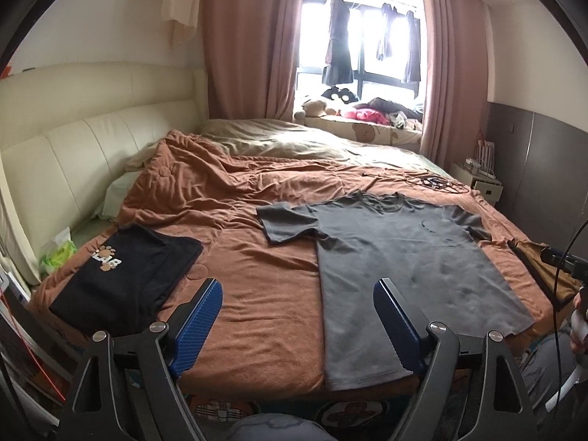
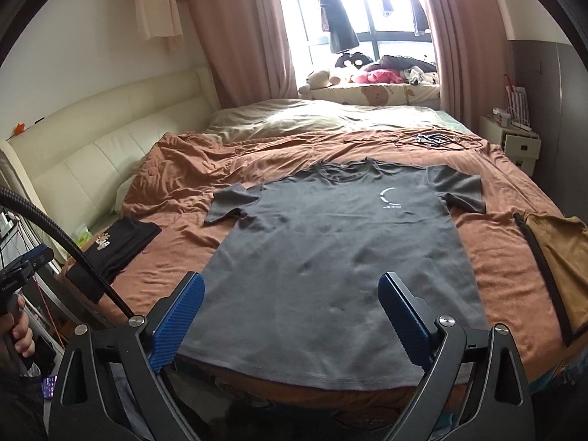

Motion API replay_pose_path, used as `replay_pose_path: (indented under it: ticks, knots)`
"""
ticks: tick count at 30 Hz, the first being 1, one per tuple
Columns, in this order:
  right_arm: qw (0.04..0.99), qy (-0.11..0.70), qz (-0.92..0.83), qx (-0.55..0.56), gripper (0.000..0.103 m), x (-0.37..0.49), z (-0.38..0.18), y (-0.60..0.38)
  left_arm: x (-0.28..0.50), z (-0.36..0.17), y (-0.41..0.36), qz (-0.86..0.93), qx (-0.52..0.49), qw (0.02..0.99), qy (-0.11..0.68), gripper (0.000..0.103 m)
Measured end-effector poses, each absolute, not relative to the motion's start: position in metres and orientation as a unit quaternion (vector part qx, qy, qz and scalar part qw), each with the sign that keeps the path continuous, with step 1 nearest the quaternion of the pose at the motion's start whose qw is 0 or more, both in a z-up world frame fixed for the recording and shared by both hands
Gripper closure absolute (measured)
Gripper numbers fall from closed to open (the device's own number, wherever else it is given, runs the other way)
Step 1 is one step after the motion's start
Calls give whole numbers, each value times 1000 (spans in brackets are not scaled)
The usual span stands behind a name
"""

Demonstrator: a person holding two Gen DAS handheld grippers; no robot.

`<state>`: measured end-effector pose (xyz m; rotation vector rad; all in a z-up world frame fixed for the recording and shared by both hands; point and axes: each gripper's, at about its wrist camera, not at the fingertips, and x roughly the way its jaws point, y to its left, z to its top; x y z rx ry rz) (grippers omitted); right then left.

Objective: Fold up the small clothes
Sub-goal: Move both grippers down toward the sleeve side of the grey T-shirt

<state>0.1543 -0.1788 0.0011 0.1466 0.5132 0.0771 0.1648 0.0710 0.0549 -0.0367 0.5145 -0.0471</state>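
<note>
Grey T-shirt (image 2: 330, 257) lies flat; left claw (image 1: 297, 301) and right claw (image 2: 292, 294) hover level, both spread wide, empty

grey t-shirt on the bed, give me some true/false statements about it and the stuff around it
1. The grey t-shirt lies spread flat with both sleeves out. True.
2. The right gripper is clamped on the shirt's hem. False: it is open and holds nothing.
3. A folded black garment lies to the left of the grey shirt. True.
4. The left gripper holds the black garment. False: it is open and empty.
5. The grey shirt lies on a bare white sheet. False: it lies on a rust-brown blanket.
</note>
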Motion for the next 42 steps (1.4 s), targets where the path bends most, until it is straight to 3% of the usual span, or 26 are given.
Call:
replay_pose_path:
  ticks: [8,20,30,42]
  knots:
    - [959,265,61,79,16,215,6,-183,212,61,83,-12,-26,963,268,18]
    - [942,308,90,99,43,342,-18,-185,347,19,107,-16,-72,937,343,44]
    - [927,342,119,95,63,430,-41,-175,437,-23,116,-23,-99,919,382,50]
    - [912,375,140,95,69,531,-70,-160,538,-70,133,-26,-132,896,422,55]
